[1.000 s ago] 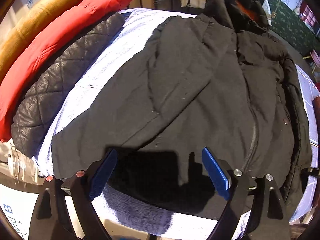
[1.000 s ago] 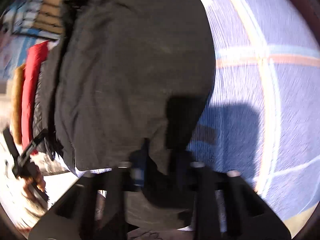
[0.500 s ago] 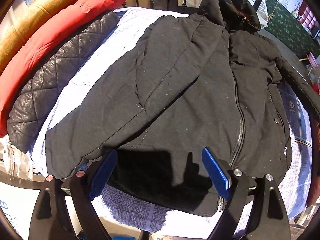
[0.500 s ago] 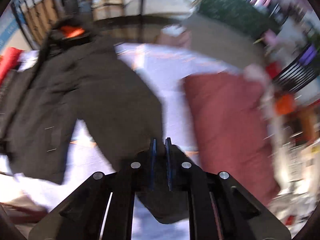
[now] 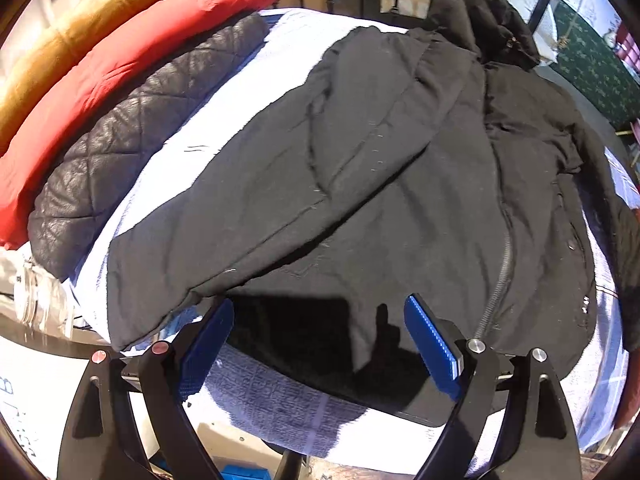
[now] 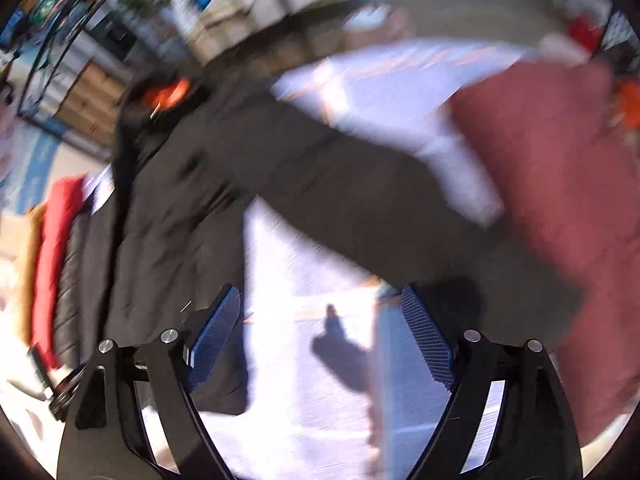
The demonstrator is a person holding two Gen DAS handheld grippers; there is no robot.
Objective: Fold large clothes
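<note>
At the far left of my left wrist view three folded garments lie side by side along the edge of the bed: a mustard-yellow one [image 5: 76, 36], a red jacket [image 5: 132, 68] and a black quilted jacket [image 5: 132, 140], each touching its neighbour. Next to them is a strip of the pale blue checked bedspread [image 5: 256, 392], and on it the black hooded jacket [image 5: 400, 184] lies spread front-up, hood at the far end, zipper running down its right part. Its left sleeve is folded across the chest, cuff toward me. My left gripper [image 5: 320, 352] hangs over the hem with its blue pads wide apart and nothing between them; its shadow falls on the hem.

In my right wrist view, which is blurred, the same red and quilted garments show at the left edge, then the black jacket's body [image 6: 168, 216], with an orange lining visible in the hood. The right sleeve [image 6: 360, 200] stretches out to the right across the bedspread [image 6: 304, 360], its cuff end lying just past my right pad. My right gripper [image 6: 320, 332] has just been opening; its jaws stand wide, with only bedspread between them. At the far right a dark red cushion [image 6: 560, 184] lies beside the sleeve.
</note>
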